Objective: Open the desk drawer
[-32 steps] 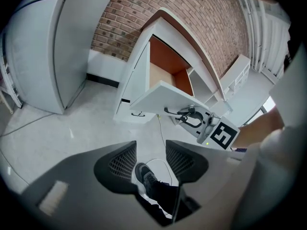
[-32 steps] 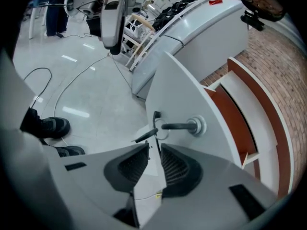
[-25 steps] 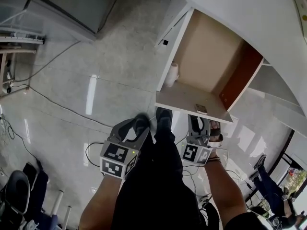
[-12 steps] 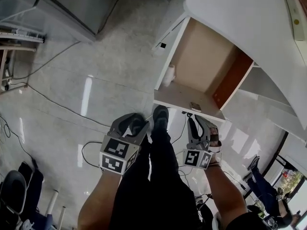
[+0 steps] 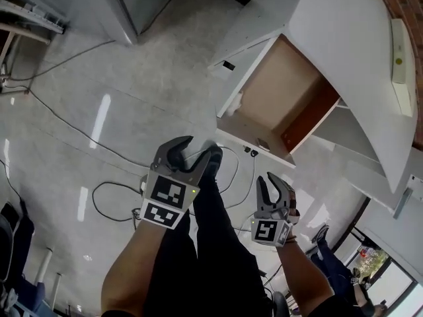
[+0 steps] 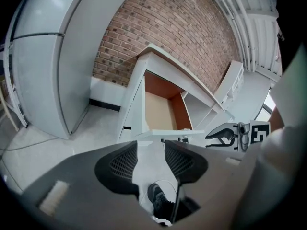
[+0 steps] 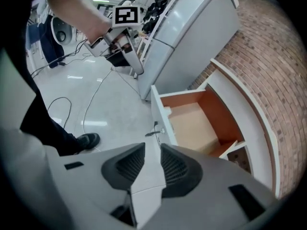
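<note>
2 hand-held grippers hung above a glossy pale floor (image 5: 79,98), both clear of the desk drawer (image 5: 277,104). The drawer stood pulled well out from under the white desk (image 5: 344,51), with its tan bottom bare and 1 orange-brown side wall showing.

1 second before, the head view had both grippers just below the drawer's front edge, the right one almost at it. Now they sat farther from that edge, with floor and a looping black cable (image 5: 106,190) showing in the gap. The drawer was as far out as before.

The left gripper (image 5: 192,154) was released: its 2 dark jaws stood well apart with nothing between them. Its own view showed only floor and the person's black shoe (image 6: 160,202) past them.

The right gripper (image 5: 274,185) had its jaws drawn close with a narrow gap left, and they gripped nothing. Its own view showed the drawer's white front beyond them, apart from the pads.
</note>
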Motion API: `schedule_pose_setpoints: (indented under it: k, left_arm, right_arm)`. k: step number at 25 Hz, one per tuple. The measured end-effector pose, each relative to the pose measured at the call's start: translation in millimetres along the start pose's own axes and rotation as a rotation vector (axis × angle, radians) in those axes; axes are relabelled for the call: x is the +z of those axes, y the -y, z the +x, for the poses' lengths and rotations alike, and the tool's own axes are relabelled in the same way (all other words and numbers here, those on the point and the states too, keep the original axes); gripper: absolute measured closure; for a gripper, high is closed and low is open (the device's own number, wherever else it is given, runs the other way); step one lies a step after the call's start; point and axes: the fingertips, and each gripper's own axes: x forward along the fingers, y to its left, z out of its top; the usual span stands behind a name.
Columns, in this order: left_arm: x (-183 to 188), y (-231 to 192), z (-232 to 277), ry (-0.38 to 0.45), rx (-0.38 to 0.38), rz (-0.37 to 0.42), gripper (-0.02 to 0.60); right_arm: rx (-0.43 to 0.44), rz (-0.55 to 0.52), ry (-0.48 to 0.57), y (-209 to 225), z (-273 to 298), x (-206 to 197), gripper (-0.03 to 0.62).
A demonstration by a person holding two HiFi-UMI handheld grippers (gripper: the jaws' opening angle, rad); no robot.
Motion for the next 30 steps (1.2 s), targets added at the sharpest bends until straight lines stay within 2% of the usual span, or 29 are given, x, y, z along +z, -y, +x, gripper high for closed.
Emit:
schedule_pose_setpoints:
  k: [4,9,15,19,23,27,30]
  left_arm:
    - [29,7,-22,0.033,0.014,-0.007,0.400]
    - [75,32,-61,0.059,0.014,0.002,0.411]
    - [156,61,-100,0.107,0.001,0.097,0.419]
    - [197,80,-125,0.134,0.001,0.146,0.425]
    - [219,100,-147,0.141,-0.005,0.176,0.432]
    - [227,118,-168,0.142,-0.015,0.207,0.439]
    - [229,127,-178,0.149,-0.021,0.207,0.443]
  right_arm:
    - [-0.038,0.009,0.055,32,-16,38,0.491]
    - [-0.089,0.038,0.120,83,-62,88,0.497]
    - [-0.154,0.124,0.184,139,-121,125,0.516]
    - [-0.149,0.171,0.212,157,-155,135,0.531]
    - [-0.138,0.269,0.228,168,-185,135,0.546]
    - [-0.164,0.235,0.238,169,-213,138,0.554]
    - [-0.164,0.294,0.265,173,-232,139,0.560]
